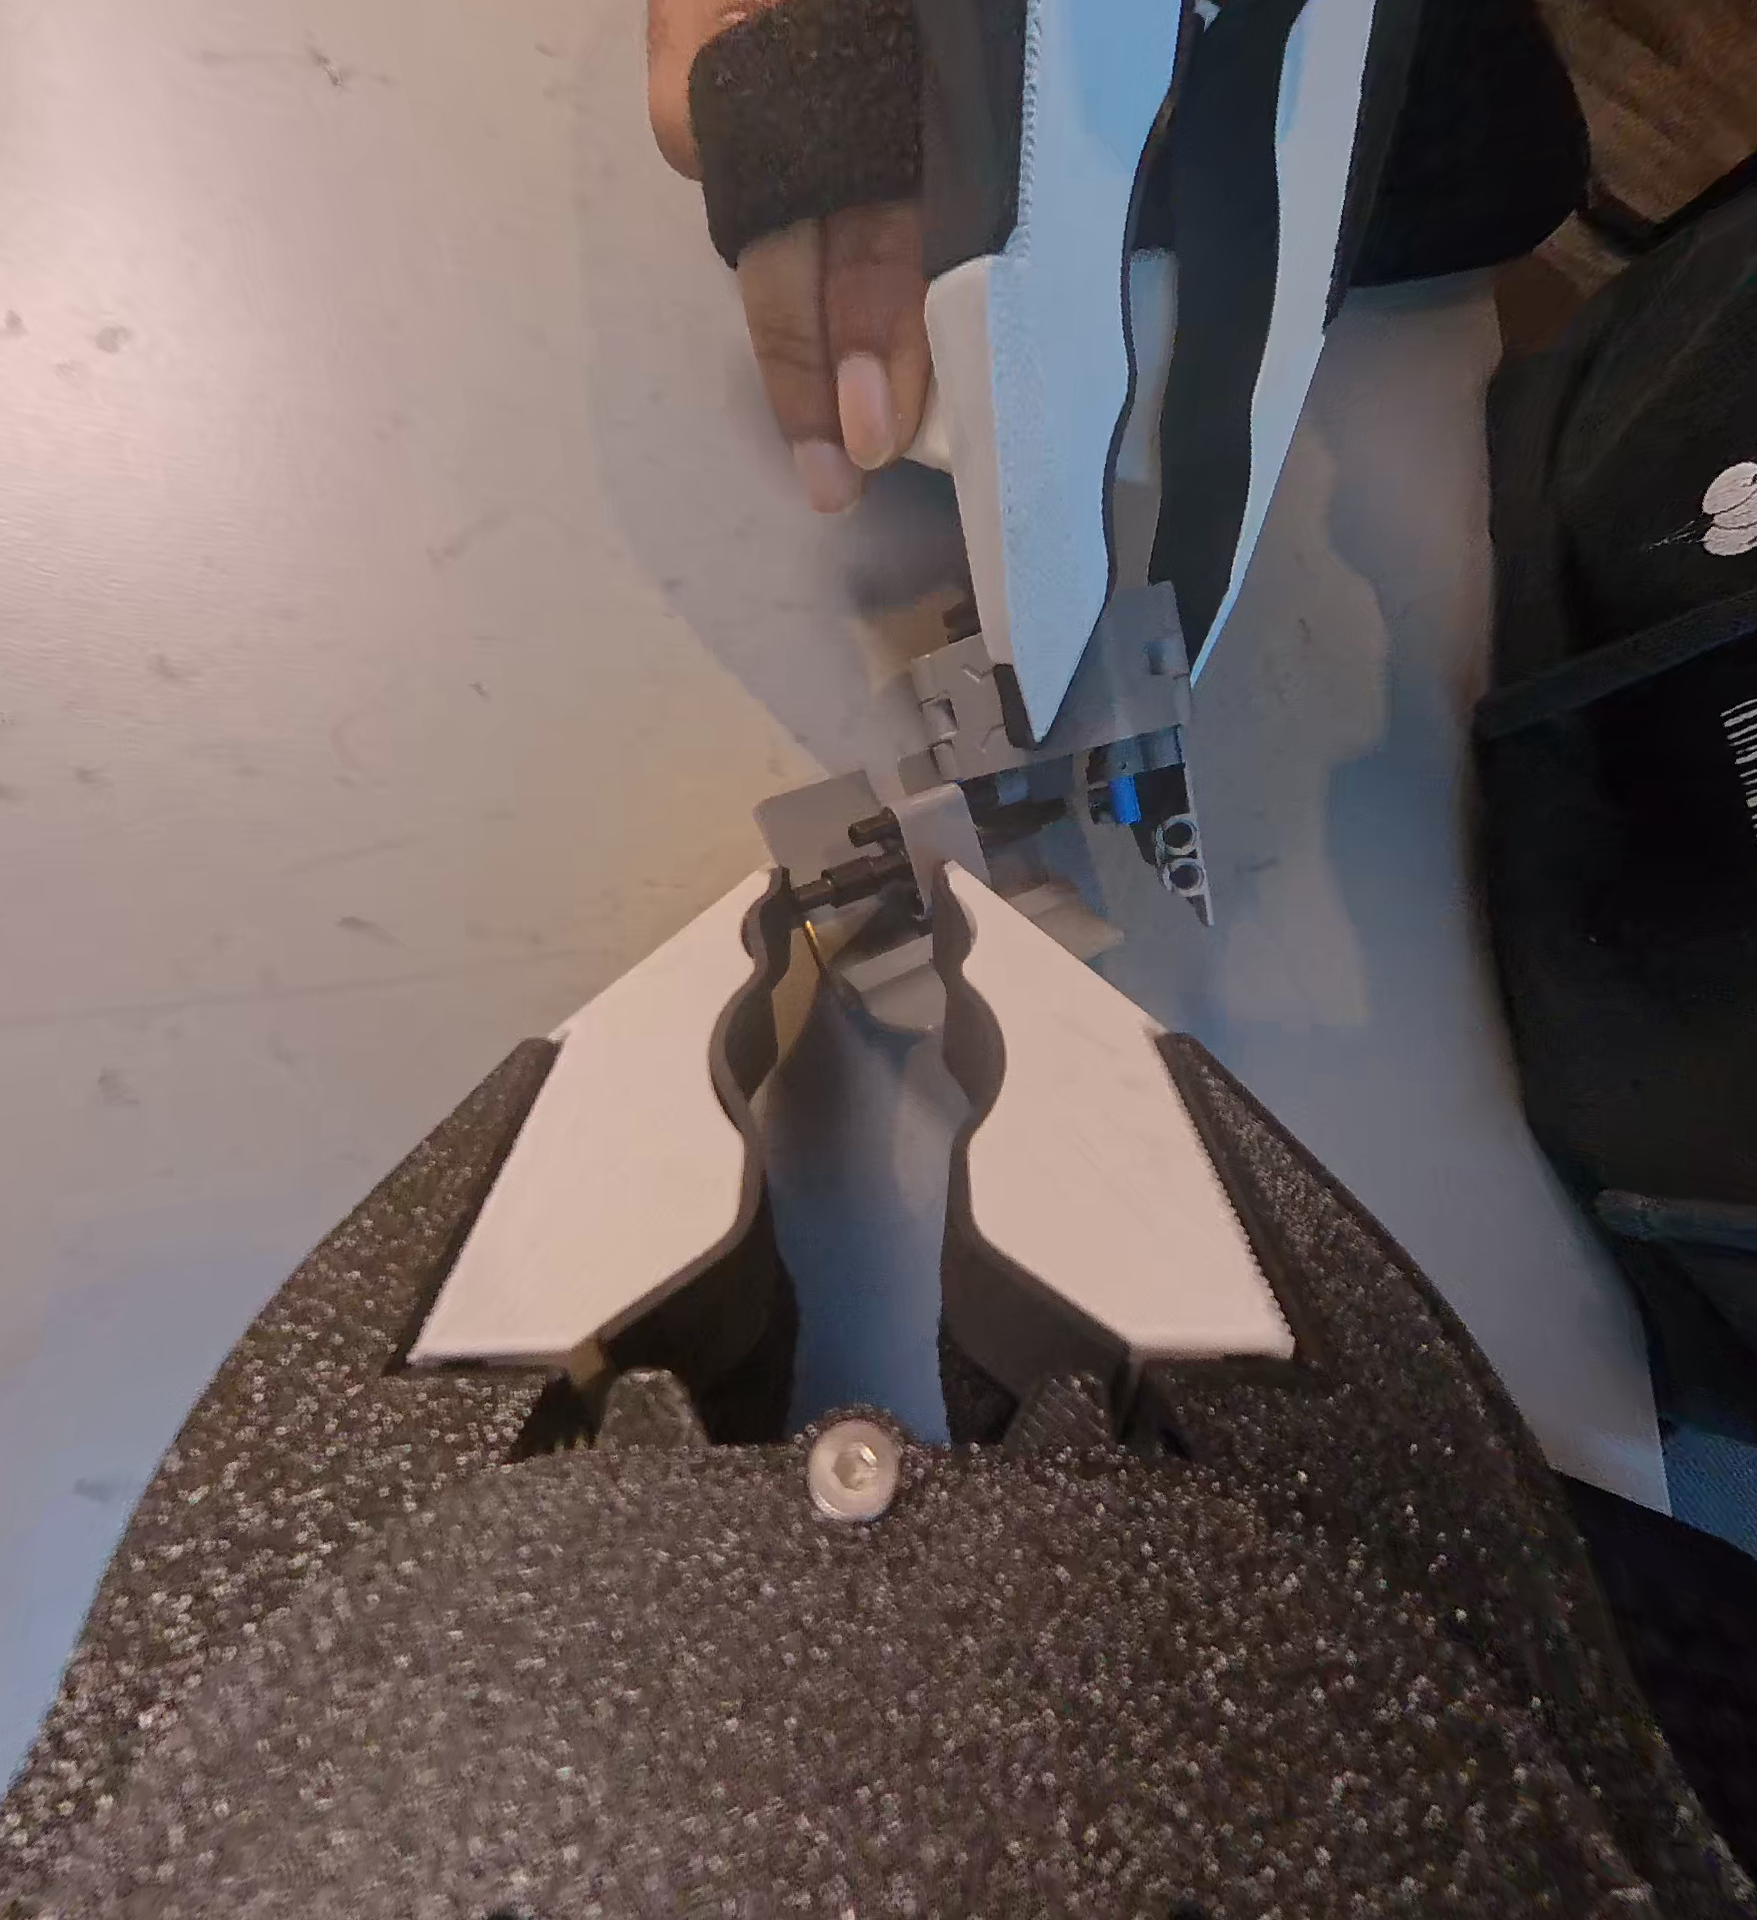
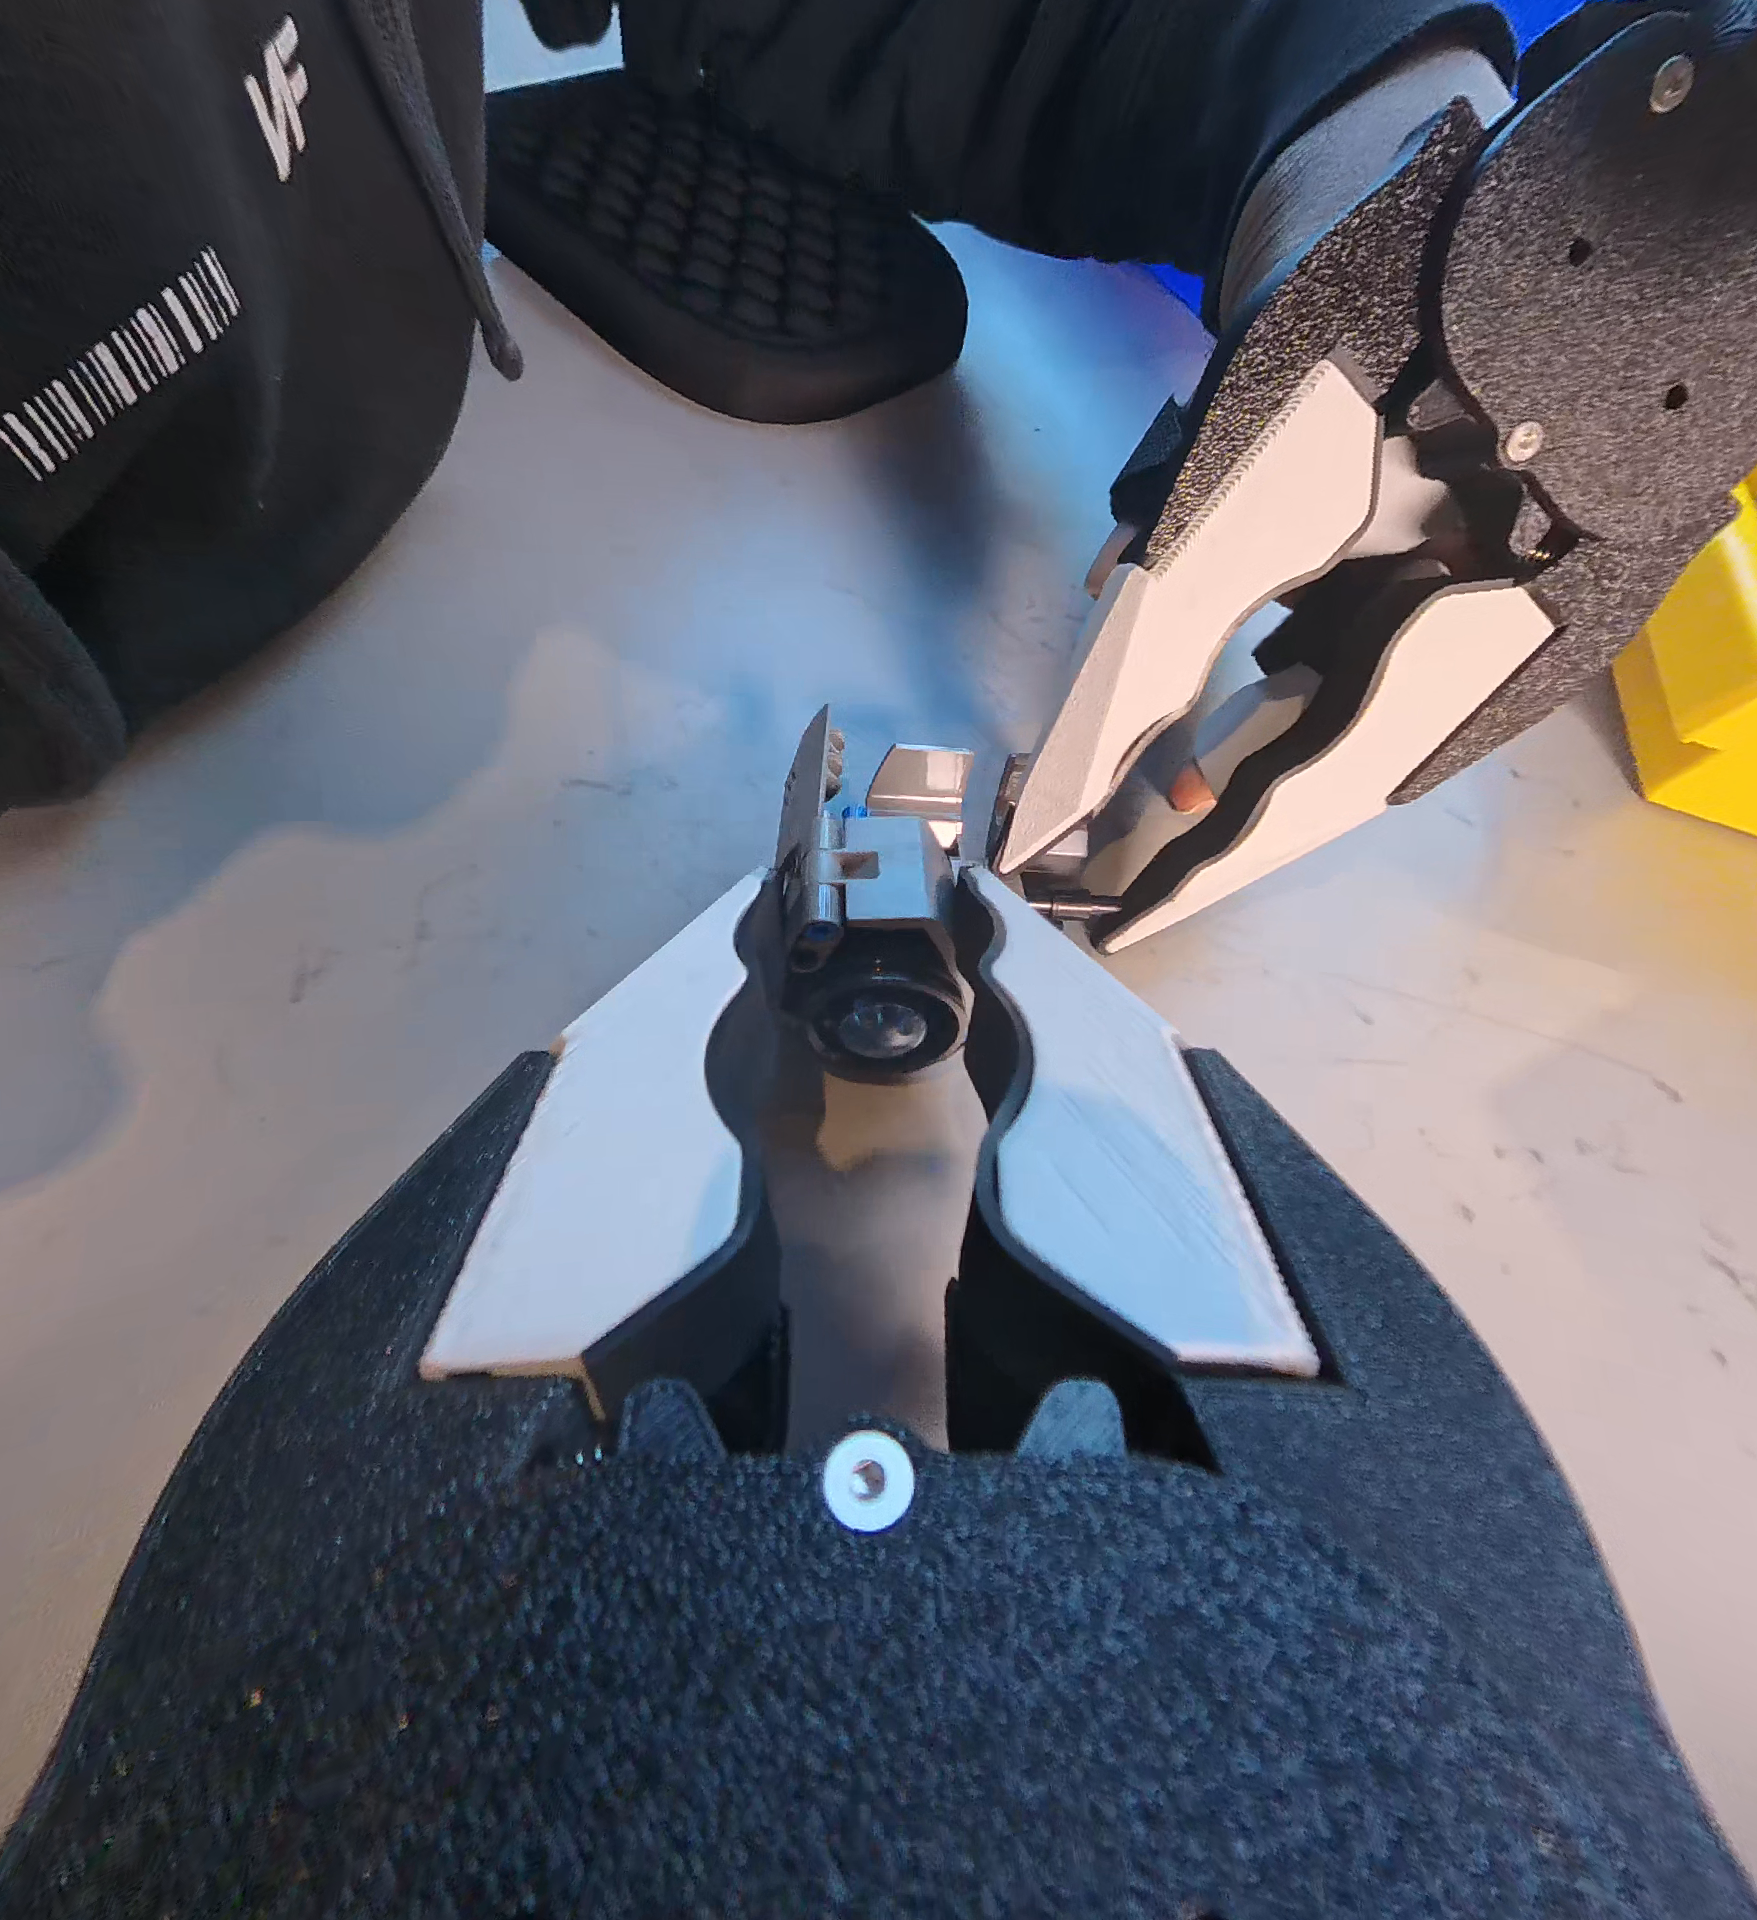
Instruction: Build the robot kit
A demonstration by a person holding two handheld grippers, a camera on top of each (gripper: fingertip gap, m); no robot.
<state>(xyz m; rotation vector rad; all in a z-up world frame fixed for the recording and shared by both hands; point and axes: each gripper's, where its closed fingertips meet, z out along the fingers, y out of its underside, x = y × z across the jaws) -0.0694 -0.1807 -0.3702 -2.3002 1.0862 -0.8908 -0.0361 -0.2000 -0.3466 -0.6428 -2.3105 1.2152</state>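
While you hold both tools over the pale table (image 2: 541,644), your right gripper (image 2: 858,894) sits at frame centre in its own view, its white fingers (image 2: 635,1122) closed on a small grey metal hinge assembly (image 2: 879,935); the part's dark round end faces the camera, lodged between the fingertips just above the table. From the upper right of that frame your left gripper (image 2: 1050,904) reaches in, its tips set about a thin pin at the assembly's right edge; whether they pinch it or only bracket it, you cannot tell. In the left wrist view the left gripper (image 1: 858,883) occupies the centre, fingers nearly together at the tips, with a short black pin (image 1: 843,883) and a grey plate of the hinge assembly (image 1: 1050,727) right at the gap. The right gripper (image 1: 1113,696) comes down from the top of that frame onto the same part, a hand (image 1: 832,343) with a black wrap visible beside it. A black garment (image 2: 157,343) fills the upper left of the right view, a black mesh pad (image 2: 739,260) lies at top centre, and a yellow bin (image 2: 1726,707) stands at the right edge.
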